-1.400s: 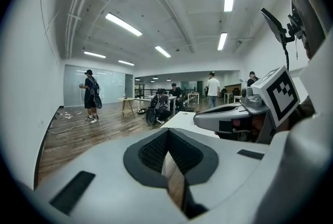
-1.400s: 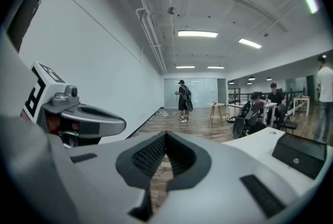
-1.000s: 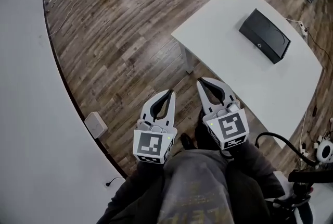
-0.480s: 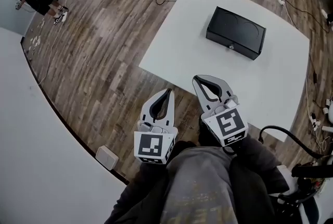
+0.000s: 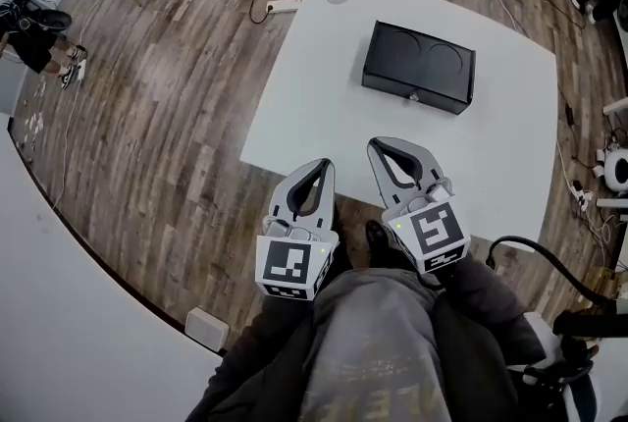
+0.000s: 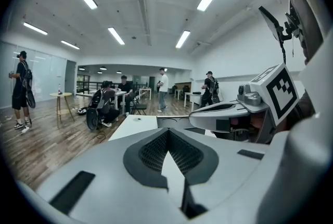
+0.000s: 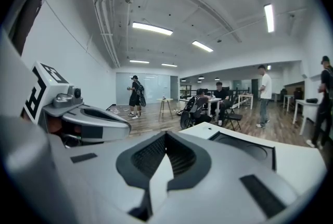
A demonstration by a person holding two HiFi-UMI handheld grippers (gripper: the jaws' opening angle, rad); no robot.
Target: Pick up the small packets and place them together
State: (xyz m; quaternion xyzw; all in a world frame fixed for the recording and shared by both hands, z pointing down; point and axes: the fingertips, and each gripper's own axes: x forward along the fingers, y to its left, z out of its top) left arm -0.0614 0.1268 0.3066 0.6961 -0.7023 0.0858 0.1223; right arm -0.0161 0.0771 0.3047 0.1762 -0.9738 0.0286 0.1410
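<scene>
Closed and empty, the left claw [image 5: 319, 171] and right claw [image 5: 378, 148] point toward the white tabletop [image 5: 314, 106] just ahead, the right one nearer its black box [image 5: 419, 67], with no packets in sight.

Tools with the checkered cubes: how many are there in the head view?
2. The left tool is at the near edge of the white table. The right tool is over the table, short of the black box. Both are shut and empty.
</scene>
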